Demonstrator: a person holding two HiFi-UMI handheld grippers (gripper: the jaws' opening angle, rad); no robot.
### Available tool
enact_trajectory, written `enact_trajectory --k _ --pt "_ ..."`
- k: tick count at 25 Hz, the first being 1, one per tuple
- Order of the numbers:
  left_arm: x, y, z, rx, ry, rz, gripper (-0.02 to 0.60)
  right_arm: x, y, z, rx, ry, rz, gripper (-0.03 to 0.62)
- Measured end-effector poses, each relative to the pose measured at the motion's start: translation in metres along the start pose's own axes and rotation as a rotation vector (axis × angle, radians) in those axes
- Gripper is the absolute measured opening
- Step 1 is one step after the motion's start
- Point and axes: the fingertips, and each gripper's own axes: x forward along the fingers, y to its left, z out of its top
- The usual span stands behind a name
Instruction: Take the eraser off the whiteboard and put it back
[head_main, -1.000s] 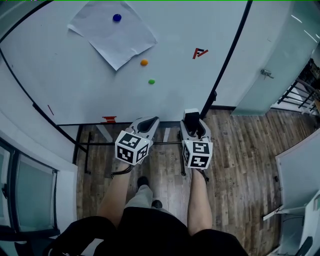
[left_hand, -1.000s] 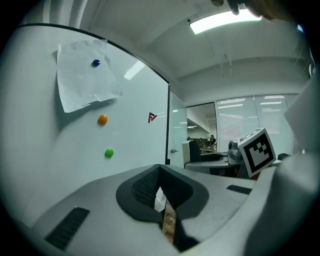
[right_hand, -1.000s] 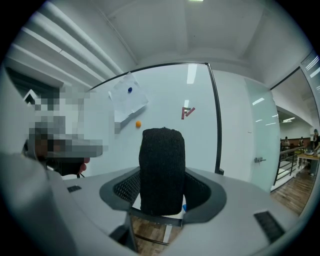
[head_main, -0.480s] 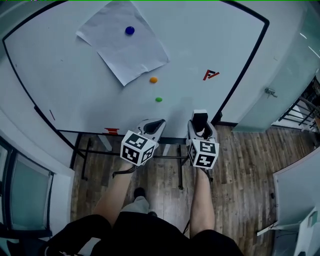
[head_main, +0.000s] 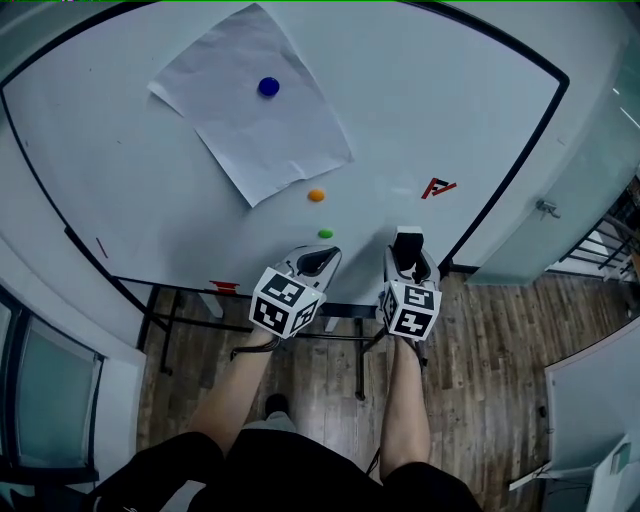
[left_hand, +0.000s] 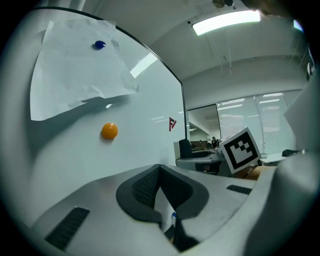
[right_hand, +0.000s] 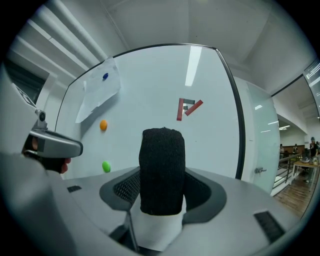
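Pinching eraser (right_hand: 161, 170) in right gripper (head_main: 409, 268), black felt end forward, facing whiteboard (head_main: 420, 110) but apart from it. Left gripper (left_hand: 160, 172) jaws pressed together on nothing. Take-off half looks done. Left to do, by judgement: bring eraser onto bare board, seat it, spread jaws, back off.

- White rectangular sheet of paper (head_main: 250, 115): lies tilted; its lower edge lifts and casts a shadow.
- Blue round magnet (head_main: 268, 87): sits on the sheet's upper part.
- Orange round magnet (head_main: 316, 195): just below the sheet's lower corner, apart from it.
- Green round magnet (head_main: 325, 234): near the orange one, below it.
- Red-and-dark angular strip mark (head_main: 437, 187): well right of the magnets.
- Brown wood-plank floor (head_main: 500, 360).
- Black metal stand frame (head_main: 170, 320): on the floor.
- Silver metal door handle (head_main: 547, 209): on a pale glass panel, far right.
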Motion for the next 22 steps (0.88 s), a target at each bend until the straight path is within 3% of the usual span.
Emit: enact_trajectory --k 8,22 --pt "0.028 0.019 0.003 0.007 0.009 -0.03 0.015 0.037 -0.011 -0.002 0.062 0.019 -0.044 0.253" --pt "0.051 0.024 -0.002 0.012 0.02 -0.09 0.015 0.045 -0.012 -0.006 0.101 -0.036 -0.007 0.253"
